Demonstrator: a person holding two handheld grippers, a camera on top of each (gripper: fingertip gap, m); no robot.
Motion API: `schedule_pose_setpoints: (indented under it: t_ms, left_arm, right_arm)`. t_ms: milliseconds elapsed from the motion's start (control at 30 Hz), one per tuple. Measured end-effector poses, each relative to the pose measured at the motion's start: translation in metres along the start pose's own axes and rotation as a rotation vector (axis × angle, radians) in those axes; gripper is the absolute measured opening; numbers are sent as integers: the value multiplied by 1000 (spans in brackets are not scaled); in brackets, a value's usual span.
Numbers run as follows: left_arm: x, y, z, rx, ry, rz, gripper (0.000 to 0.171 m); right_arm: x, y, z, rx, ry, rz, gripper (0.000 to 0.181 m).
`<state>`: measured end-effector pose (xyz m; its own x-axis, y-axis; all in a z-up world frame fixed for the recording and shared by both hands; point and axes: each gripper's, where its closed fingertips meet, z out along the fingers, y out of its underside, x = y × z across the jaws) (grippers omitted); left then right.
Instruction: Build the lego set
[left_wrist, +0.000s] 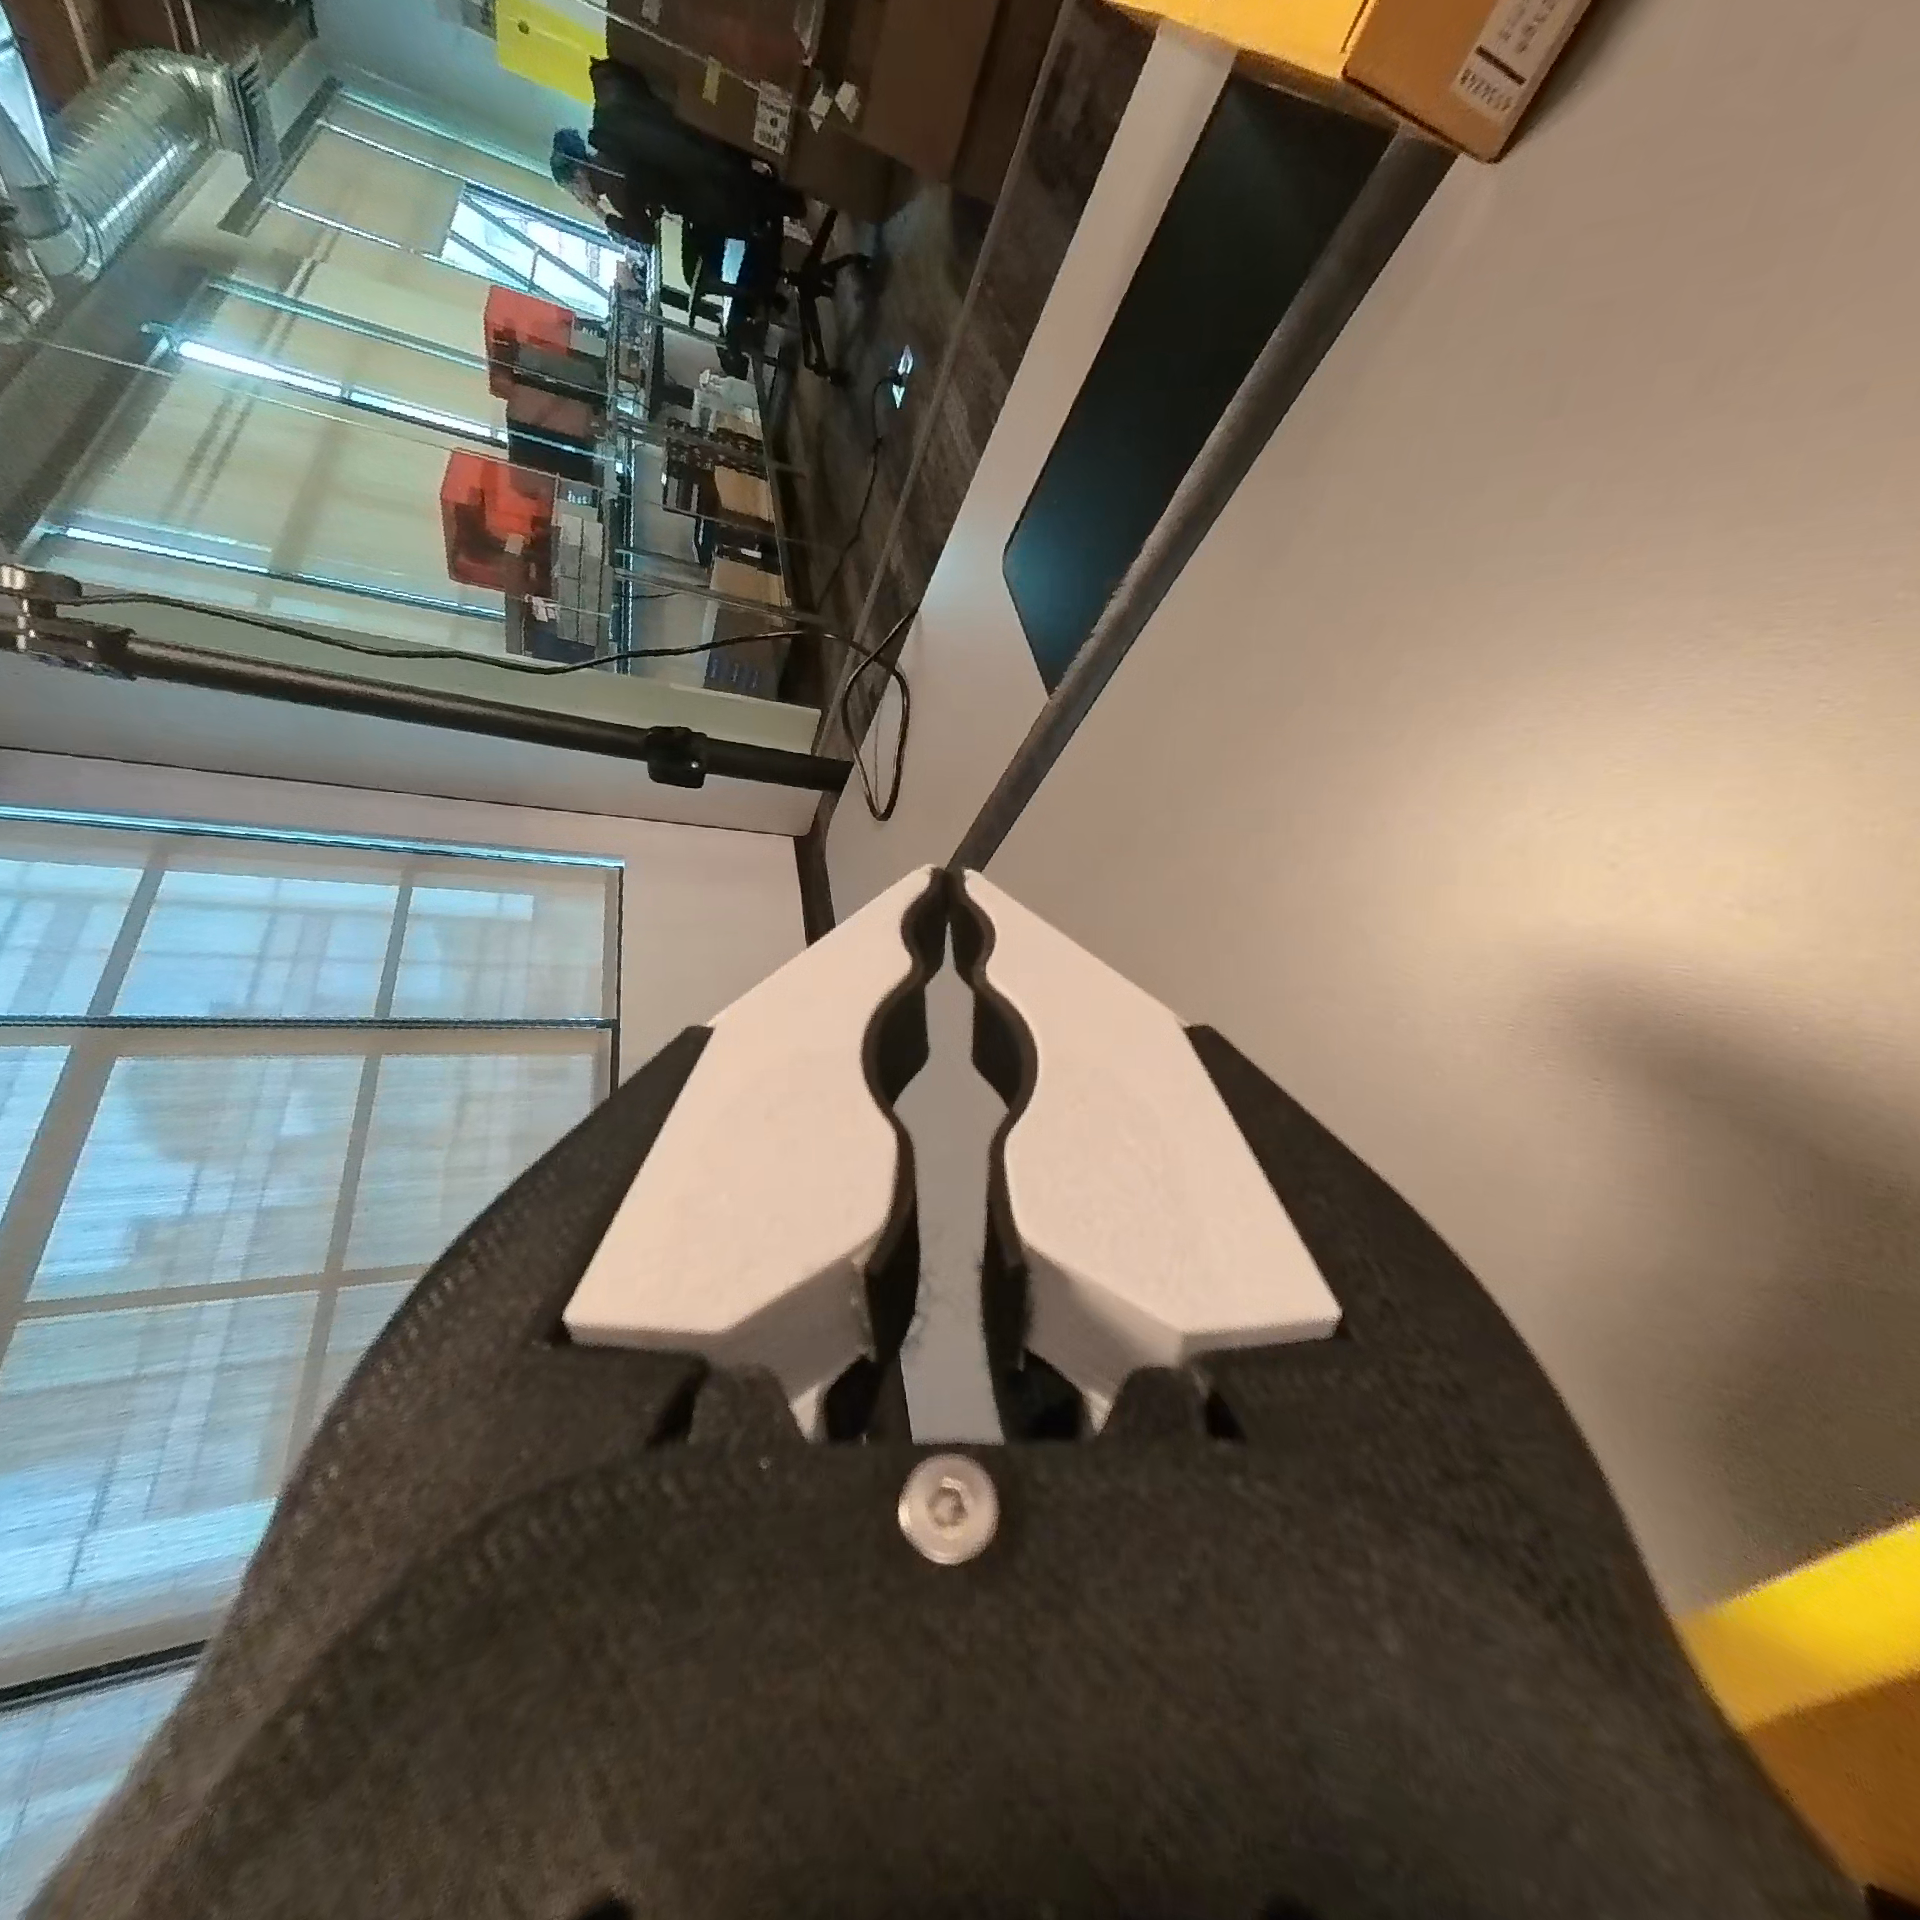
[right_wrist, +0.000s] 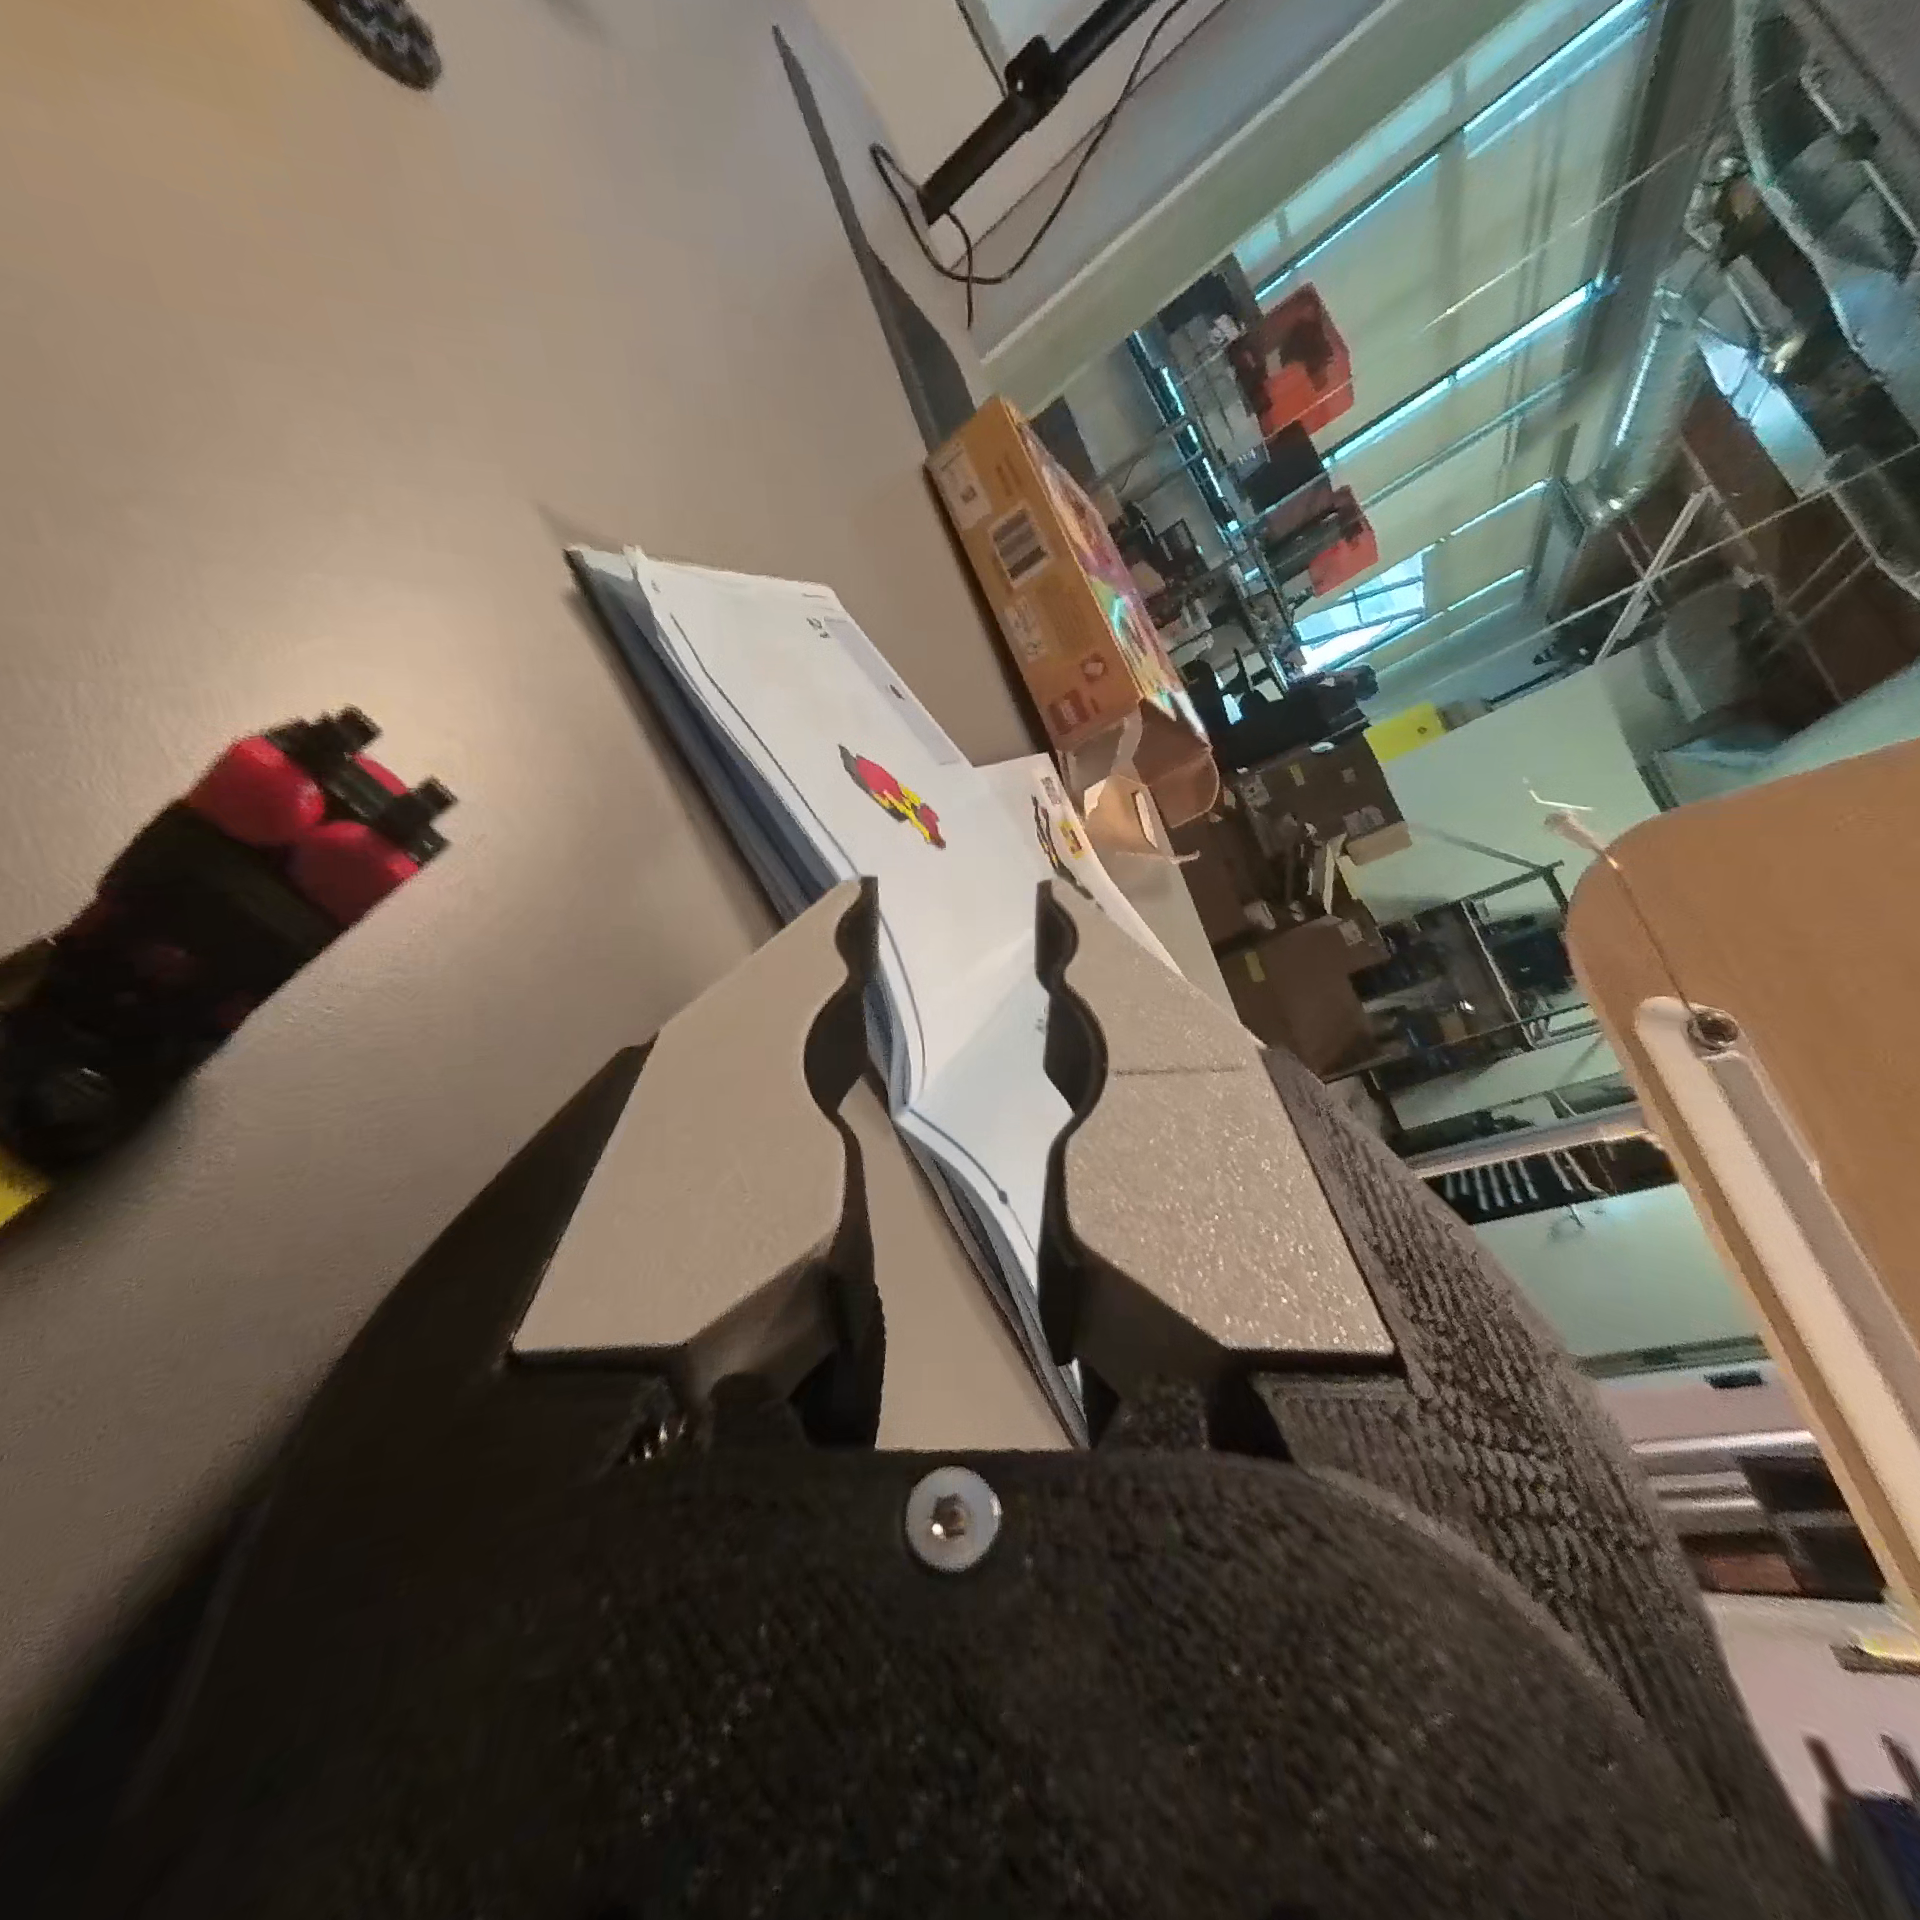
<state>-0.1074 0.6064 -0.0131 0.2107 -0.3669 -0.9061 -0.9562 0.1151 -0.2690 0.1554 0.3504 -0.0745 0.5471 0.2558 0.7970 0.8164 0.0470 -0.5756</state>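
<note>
Left wrist view: left gripper (left_wrist: 948, 878), white fingers on a black body, tips pressed together with nothing between them, over a pale tabletop (left_wrist: 1558, 727). Yellow cardboard box (left_wrist: 1444, 73) at upper right of frame; blurred yellow object (left_wrist: 1829, 1673) at lower right.

Right wrist view: right gripper (right_wrist: 954, 899) has fingers apart, empty, pointed at an open white instruction booklet (right_wrist: 831, 748) at centre frame. Partly built red-and-black lego model (right_wrist: 208, 894) sits on the table at left edge, well apart from the gripper, blurred. Orange lego box (right_wrist: 1049, 582) lies beyond the booklet, upper centre. Tan board (right_wrist: 1766, 987) at right edge.
</note>
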Motion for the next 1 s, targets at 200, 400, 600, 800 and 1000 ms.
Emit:
schedule_pose_setpoints:
  t_ms: [200,400,600,800,1000]
  left_arm:
    - [0,0,0,0,-3,0,0]
    - [0,0,0,1,-4,0,0]
    - [0,0,0,1,-2,0,0]
    - [0,0,0,0,-2,1,0]
    - [0,0,0,1,-2,1,0]
  right_arm:
    - [-1,12,2,-37,-5,-61,29]
    - [6,27,-8,-84,22,-109,27]
    - [6,39,-10,-119,-14,-53,28]
    - [4,38,-8,-119,-36,-35,25]
    - [2,38,-5,-116,-85,-11,24]
